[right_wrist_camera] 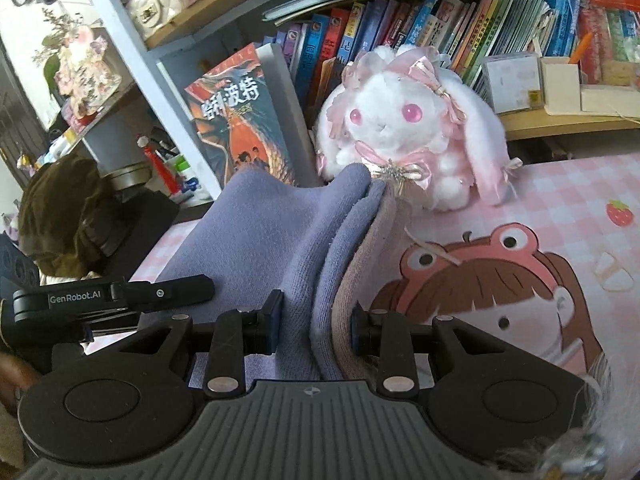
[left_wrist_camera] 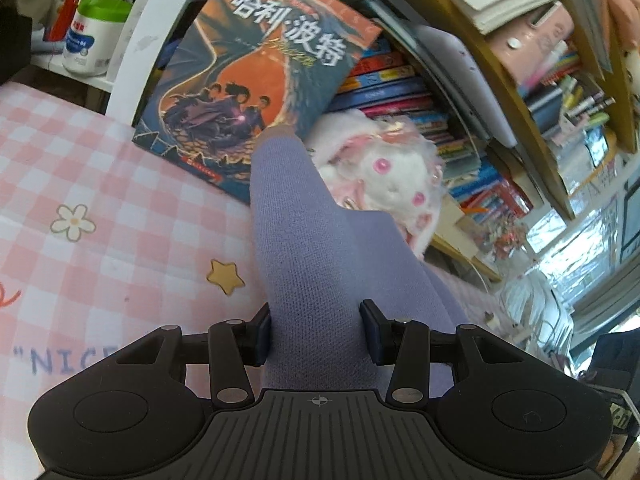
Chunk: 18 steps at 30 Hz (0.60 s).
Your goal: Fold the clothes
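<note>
A lavender knitted garment (left_wrist_camera: 316, 256) is held up off the pink checked cloth (left_wrist_camera: 100, 184). My left gripper (left_wrist_camera: 316, 336) is shut on a thick fold of it, and the fabric rises ahead to a peak near the book. In the right wrist view the same lavender garment (right_wrist_camera: 260, 232) shows bunched folds with a pinkish inner layer. My right gripper (right_wrist_camera: 316, 328) is shut on those folds. The left gripper (right_wrist_camera: 120, 296) appears at the left edge of that view, beside the garment.
A white and pink plush rabbit (right_wrist_camera: 404, 128) sits just behind the garment. A large illustrated book (left_wrist_camera: 256, 68) leans against the shelf of books (right_wrist_camera: 440, 16). The pink cartoon cloth (right_wrist_camera: 540, 240) covers the table to the right. A dark hat (right_wrist_camera: 60, 216) lies at the left.
</note>
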### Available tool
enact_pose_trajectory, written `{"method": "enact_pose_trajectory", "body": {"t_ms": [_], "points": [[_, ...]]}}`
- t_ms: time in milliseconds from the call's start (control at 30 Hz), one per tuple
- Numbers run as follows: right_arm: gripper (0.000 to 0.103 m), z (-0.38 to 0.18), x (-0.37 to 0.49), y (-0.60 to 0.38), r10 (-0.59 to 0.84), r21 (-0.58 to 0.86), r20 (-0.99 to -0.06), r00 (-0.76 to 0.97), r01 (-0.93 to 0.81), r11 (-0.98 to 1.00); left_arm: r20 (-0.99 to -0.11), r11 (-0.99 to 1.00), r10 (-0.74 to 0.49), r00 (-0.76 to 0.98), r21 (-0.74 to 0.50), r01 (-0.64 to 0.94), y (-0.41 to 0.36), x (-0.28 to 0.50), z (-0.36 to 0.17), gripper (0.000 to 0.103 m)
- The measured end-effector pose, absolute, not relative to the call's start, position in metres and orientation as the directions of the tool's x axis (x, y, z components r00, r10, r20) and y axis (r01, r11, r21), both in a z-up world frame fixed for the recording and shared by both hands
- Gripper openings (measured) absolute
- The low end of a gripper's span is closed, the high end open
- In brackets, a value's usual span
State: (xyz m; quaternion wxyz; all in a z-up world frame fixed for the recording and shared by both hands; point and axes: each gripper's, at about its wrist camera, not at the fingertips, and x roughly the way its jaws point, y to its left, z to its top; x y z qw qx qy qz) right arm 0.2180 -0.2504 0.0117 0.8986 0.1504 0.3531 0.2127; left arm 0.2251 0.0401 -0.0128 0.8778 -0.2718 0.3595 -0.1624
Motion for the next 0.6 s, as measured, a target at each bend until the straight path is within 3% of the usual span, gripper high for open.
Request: {"method": "enact_pose_trajectory", "body": {"t_ms": [233, 400, 600], "points": [[0.029, -0.030, 0.252, -0.248, 0.491, 0.511, -0.643, 0.588, -0.149, 0.847, -0.614, 0.772, -0.474, 0.631, -0.634, -0.036, 0.058, 0.248, -0.056, 0.044], [0.033, -0.053, 0.256, -0.260, 0.511, 0.596, -0.642, 0.572, -0.047, 0.802, -0.602, 0.741, -0.495, 0.627, -0.669, -0.057, 0.064, 0.249, -0.064, 0.047], [0.042, -0.057, 0.254, -0.260, 0.508, 0.602, -0.647, 0.568, -0.028, 0.798, -0.615, 0.758, -0.467, 0.635, -0.649, -0.071, 0.063, 0.243, -0.062, 0.058]]}}
